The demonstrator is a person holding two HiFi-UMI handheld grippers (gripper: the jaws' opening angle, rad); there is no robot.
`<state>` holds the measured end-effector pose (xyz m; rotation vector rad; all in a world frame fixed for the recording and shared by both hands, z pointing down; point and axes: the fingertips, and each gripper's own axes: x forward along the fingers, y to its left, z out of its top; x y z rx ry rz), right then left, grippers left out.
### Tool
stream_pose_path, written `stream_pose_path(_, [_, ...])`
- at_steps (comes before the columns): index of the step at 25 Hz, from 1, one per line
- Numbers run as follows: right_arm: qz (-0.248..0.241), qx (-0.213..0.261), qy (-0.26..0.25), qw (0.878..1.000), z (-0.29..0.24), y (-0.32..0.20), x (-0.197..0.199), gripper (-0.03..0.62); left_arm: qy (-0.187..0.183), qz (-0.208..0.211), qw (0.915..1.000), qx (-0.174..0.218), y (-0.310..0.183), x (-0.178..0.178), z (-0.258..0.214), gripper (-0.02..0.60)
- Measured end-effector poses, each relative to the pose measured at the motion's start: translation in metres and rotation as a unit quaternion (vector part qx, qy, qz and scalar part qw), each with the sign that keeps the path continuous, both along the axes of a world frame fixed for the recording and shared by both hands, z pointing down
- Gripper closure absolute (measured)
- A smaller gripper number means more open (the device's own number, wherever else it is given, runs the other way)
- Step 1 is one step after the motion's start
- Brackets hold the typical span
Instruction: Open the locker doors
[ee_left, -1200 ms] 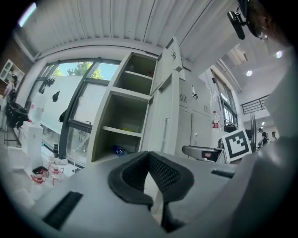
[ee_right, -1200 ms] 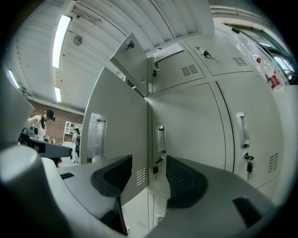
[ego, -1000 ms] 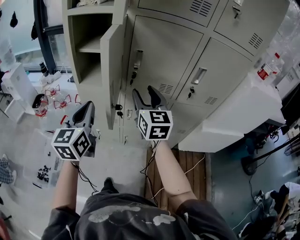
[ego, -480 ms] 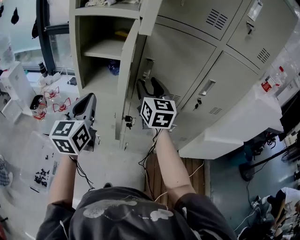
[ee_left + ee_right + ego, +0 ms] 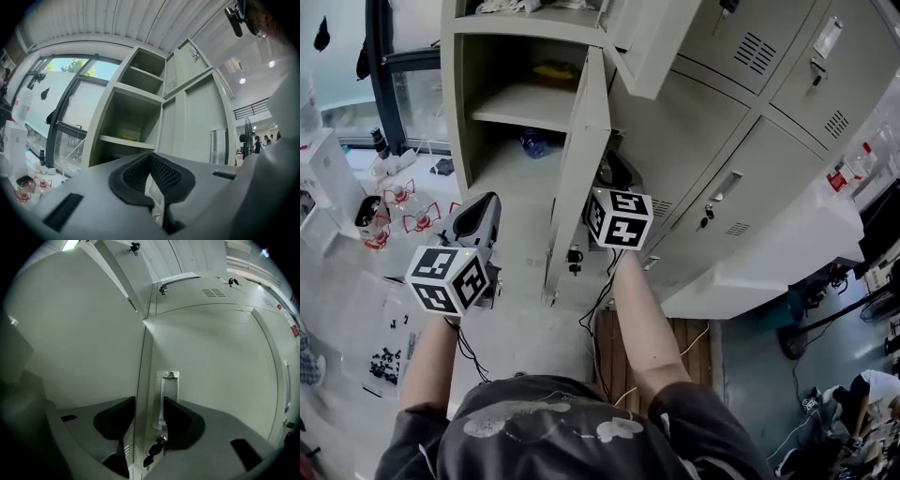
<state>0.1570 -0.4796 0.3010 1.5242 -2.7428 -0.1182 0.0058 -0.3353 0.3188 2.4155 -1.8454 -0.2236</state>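
Six locker doors in frame: two open doors [image 5: 581, 159] and four shut doors [image 5: 680, 141]. Behind the open pair, two compartments [image 5: 502, 164] hold one yellow item [image 5: 553, 71] and one blue item [image 5: 534, 142]. One bottle [image 5: 861, 155] stands on one white bench [image 5: 769, 253]. One person [image 5: 553, 441].

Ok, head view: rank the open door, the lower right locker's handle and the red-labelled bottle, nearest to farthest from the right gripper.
1. open door, just left of the right gripper.
2. handle, to its right.
3. bottle, far right.
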Motion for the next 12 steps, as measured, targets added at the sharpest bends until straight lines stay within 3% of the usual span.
stream_pose_path(8, [0.029, 0.006, 0.013, 0.999, 0.004, -0.020, -0.007, 0.388, 0.002, 0.020, 0.9998, -0.007, -0.016, -0.010, 0.009, 0.574])
stream_pose_path(12, [0.031, 0.014, -0.004, 0.999, -0.003, -0.022, -0.014, 0.392, 0.005, 0.022, 0.9997, -0.008, -0.020, -0.016, 0.011, 0.572])
